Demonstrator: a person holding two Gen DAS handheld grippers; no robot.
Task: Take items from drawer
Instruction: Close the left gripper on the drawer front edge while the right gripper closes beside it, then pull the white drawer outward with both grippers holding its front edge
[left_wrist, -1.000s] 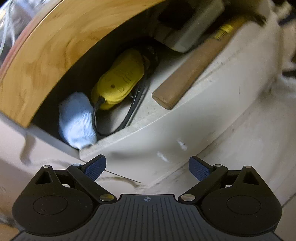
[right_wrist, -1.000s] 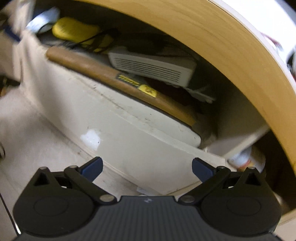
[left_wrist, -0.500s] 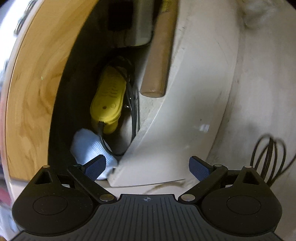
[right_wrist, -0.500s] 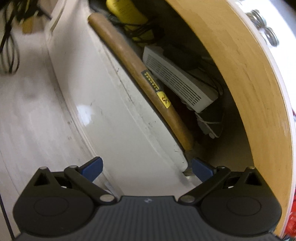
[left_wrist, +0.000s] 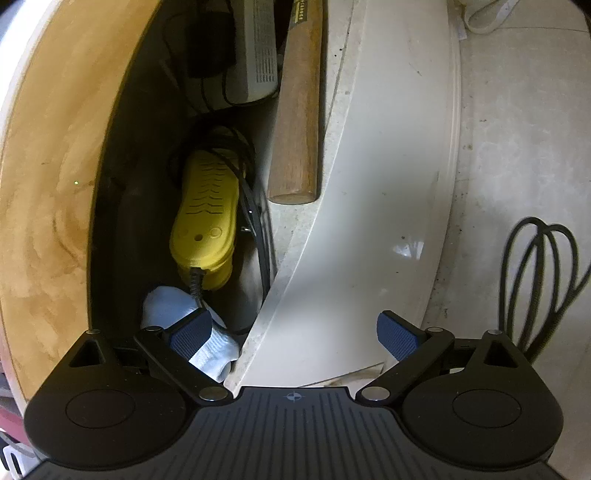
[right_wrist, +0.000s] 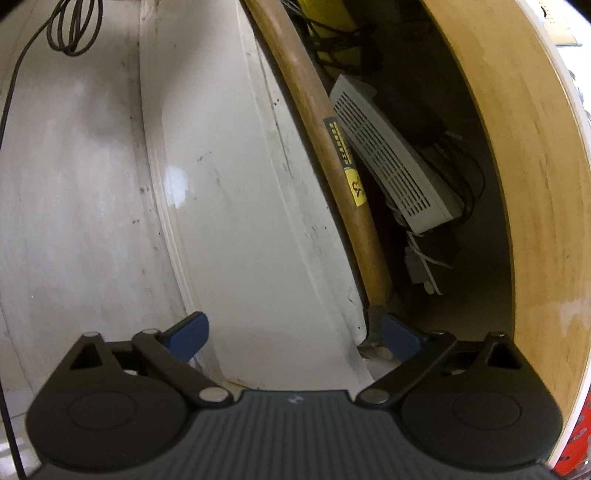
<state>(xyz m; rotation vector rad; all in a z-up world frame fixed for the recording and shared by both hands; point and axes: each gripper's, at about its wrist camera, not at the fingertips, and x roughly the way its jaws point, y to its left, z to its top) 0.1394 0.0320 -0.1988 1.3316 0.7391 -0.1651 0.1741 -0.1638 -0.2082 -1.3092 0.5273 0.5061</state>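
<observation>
The white drawer (left_wrist: 369, 229) is pulled open under a wooden desktop (left_wrist: 55, 184). In the left wrist view it holds a yellow device with a black cord (left_wrist: 205, 218), a wooden hammer handle (left_wrist: 295, 122), a grey vented box (left_wrist: 255, 55) and a white sock (left_wrist: 173, 306). My left gripper (left_wrist: 293, 336) is open and empty, straddling the drawer's front panel at its near end, left pad by the sock. My right gripper (right_wrist: 291, 336) is open and empty, straddling the drawer front (right_wrist: 240, 221) at the other end, beside the hammer handle (right_wrist: 332, 147) and grey box (right_wrist: 388, 158).
A coiled black cable (left_wrist: 535, 280) lies on the pale floor right of the drawer; it also shows in the right wrist view (right_wrist: 70, 26). White cables (right_wrist: 424, 266) lie in the drawer's dark back. The desktop's underside (right_wrist: 517, 166) overhangs the drawer closely.
Both grippers have rotated and moved in close to the drawer, so each now straddles its front panel at opposite ends. Both stayed open. Nothing in the drawer has moved.
</observation>
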